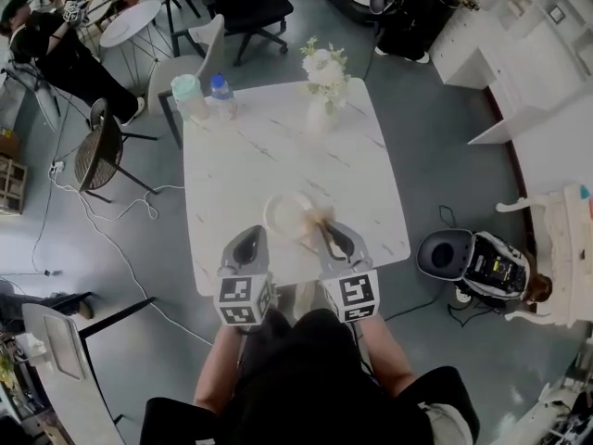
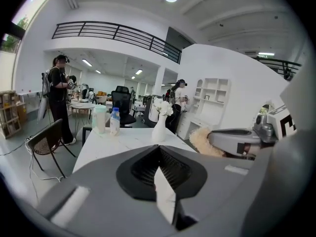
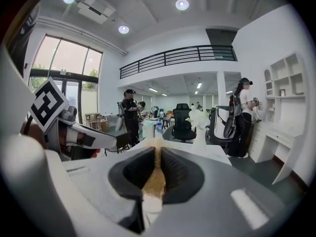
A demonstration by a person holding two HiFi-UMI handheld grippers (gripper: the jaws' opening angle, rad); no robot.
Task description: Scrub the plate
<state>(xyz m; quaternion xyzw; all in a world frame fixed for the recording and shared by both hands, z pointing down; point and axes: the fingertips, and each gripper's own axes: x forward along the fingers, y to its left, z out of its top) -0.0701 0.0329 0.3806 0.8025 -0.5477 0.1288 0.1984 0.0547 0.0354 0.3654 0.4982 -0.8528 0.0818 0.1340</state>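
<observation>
Nearest the lens, at the bottom centre of the head view, the person's two forearms reach forward, one gripper in each hand. The left gripper (image 1: 248, 237) has its jaws pressed together with nothing between them. The right gripper (image 1: 335, 233) is clamped on the handle of a brush (image 1: 323, 217), whose tan bristle head points toward the middle of the frame.

The white marbled table (image 1: 269, 146) fills the centre of the head view. The plate (image 1: 287, 213) appears to lie flat near the table's lower edge, just ahead of the two grippers and between their tips, with the brush head at its right rim.

The plate looks like a rigid, smooth, shallow dish. It is probably light enough for one gripper, likely to slide on the slick tabletop under scrubbing, and breakable if it goes over the near edge. The left rim, away from the brush, looks like the best place to pinch it or hold it down.

Counted:
- one table
- one plate
- one vase of white flowers (image 1: 321, 109)
- one pale tumbler (image 1: 188, 95)
- one small bottle (image 1: 220, 93)
- one brush
</observation>
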